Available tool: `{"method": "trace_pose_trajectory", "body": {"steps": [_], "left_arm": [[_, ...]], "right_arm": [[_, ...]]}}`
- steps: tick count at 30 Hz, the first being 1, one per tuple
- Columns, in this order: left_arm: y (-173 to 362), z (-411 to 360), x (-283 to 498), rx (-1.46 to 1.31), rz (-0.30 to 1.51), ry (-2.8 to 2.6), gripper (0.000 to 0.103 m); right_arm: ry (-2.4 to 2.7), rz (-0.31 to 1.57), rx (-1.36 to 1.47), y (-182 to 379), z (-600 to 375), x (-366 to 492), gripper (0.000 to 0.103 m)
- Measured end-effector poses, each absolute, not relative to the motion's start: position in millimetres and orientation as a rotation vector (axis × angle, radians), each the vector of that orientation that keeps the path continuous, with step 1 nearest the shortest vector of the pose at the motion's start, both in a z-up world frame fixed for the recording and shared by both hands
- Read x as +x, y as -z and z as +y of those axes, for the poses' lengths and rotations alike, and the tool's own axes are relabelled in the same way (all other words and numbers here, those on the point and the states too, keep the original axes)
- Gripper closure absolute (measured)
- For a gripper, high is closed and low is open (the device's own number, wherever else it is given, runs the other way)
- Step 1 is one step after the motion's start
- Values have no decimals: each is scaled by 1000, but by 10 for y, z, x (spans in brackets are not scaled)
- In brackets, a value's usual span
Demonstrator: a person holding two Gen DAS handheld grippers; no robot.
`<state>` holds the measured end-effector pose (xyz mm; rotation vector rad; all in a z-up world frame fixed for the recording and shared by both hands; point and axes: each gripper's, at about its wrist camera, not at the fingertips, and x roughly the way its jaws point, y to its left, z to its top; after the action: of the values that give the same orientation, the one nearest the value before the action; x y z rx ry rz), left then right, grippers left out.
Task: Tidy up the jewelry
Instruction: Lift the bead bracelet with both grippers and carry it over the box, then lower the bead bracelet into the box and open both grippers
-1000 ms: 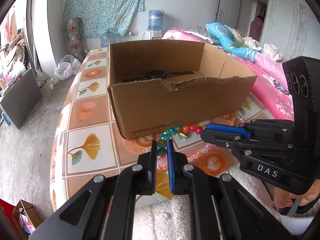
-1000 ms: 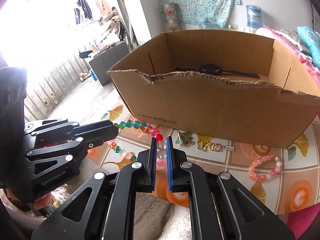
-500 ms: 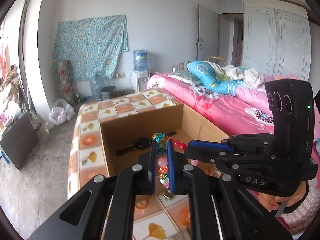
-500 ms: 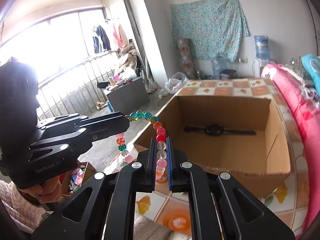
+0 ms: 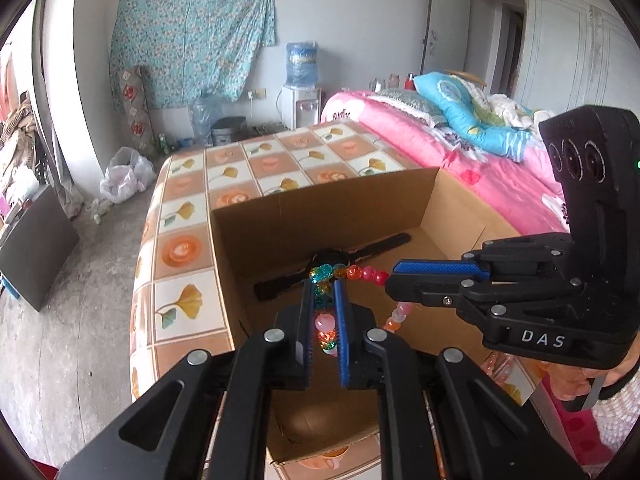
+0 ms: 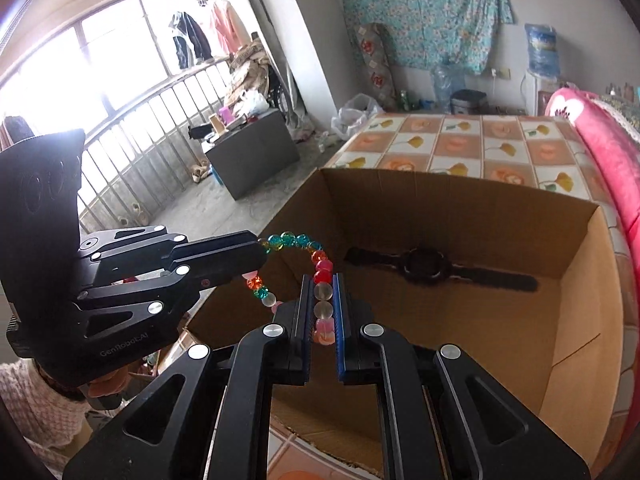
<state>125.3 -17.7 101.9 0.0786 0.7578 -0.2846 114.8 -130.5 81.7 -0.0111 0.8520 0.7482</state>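
1. Your right gripper (image 6: pixel 323 300) is clamped on the beaded bracelet (image 6: pixel 323 292), with clear, pink and red beads pinched between its blue pads.
2. Your left gripper (image 6: pixel 256 254) comes in from the left and pinches the same bracelet at its teal beads, so the strand arcs between the two.
3. Below sits the open cardboard box (image 6: pixel 580 320) on the tiled bench (image 6: pixel 460 144).
4. A black watch (image 6: pixel 428 266) lies flat on the box floor.

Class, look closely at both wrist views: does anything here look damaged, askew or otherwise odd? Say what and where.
The box looks damaged: its near rim is torn ragged, with no flap. Also unusual: both grippers, left and right, are shut on one bead bracelet, which hangs stretched between them above the box, over the watch lying inside.
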Motion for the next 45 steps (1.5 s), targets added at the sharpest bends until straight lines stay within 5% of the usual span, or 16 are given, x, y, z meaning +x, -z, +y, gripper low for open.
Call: {"method": "trace_pose_trajectory", "body": {"steps": [5, 8, 14, 29, 45], "left_arm": [[-770, -134, 1484, 78, 848, 237, 92], [-751, -113, 1523, 82, 842, 213, 81], [-858, -50, 1448, 83, 789, 179, 80], [-1121, 37, 364, -26, 643, 366, 69], [-516, -81, 393, -50, 760, 335, 69]], "right_arm": [[-734, 916, -7, -724, -1220, 1278, 92], [-725, 918, 32, -734, -1275, 1323, 91], [-705, 852, 102, -906, -1511, 1228, 90], [-705, 644, 184, -1184, -2224, 92, 80], [-511, 850, 199, -589, -2355, 299, 79]]}}
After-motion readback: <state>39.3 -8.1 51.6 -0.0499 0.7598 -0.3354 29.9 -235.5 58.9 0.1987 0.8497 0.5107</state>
